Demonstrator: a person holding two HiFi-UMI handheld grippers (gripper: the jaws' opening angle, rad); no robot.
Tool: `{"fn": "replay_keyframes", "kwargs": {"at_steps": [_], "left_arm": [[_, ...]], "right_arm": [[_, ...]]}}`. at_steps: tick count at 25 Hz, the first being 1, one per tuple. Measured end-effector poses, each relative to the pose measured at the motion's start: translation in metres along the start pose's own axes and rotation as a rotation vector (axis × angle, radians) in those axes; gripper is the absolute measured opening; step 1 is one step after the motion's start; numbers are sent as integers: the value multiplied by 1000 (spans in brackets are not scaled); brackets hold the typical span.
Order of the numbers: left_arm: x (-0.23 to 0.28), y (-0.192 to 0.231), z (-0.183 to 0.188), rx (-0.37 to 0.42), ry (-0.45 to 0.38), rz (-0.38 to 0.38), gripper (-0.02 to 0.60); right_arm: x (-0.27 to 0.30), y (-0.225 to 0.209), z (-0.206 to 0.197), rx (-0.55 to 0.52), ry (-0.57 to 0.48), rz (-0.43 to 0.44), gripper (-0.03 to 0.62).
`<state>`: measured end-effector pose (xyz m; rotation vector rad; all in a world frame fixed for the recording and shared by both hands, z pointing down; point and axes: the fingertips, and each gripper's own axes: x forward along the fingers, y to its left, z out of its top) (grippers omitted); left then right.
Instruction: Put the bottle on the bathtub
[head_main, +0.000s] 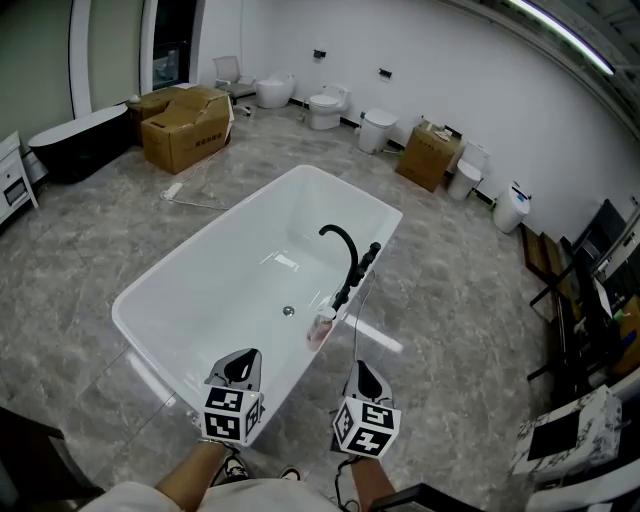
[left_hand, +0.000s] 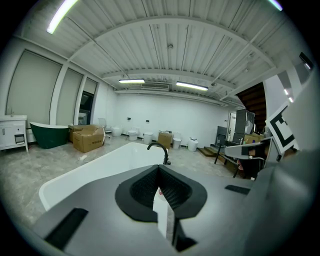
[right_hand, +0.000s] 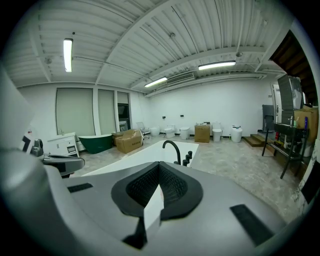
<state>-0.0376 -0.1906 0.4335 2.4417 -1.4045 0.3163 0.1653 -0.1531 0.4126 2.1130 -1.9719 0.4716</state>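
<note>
A white bathtub (head_main: 350, 188) stands in the middle of the grey floor, with a black faucet (head_main: 345, 250) on its right rim. A small pinkish bottle (head_main: 321, 331) stands upright on that rim, just nearer to me than the faucet. My left gripper (head_main: 243, 362) hovers over the tub's near end, shut and empty. My right gripper (head_main: 360, 372) is just right of the tub, below the bottle in the head view, also shut and empty. In the left gripper view the gripper (left_hand: 159, 167) points at the faucet (left_hand: 160, 150); the right gripper (right_hand: 159, 163) does the same with the faucet (right_hand: 173, 149).
Cardboard boxes (head_main: 185, 125) and a dark tub (head_main: 75, 140) sit at the back left. Toilets (head_main: 325, 105) and another box (head_main: 430, 155) line the far wall. Dark chairs (head_main: 590, 260) and shelving stand at the right. A white cabinet (head_main: 15, 175) is at the far left.
</note>
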Motion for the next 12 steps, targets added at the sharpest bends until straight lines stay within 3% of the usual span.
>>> {"fn": "replay_keyframes", "kwargs": {"at_steps": [12], "left_arm": [[4, 3, 0, -17, -1, 2, 3]], "right_arm": [[3, 2, 1, -5, 0, 3, 26]]}}
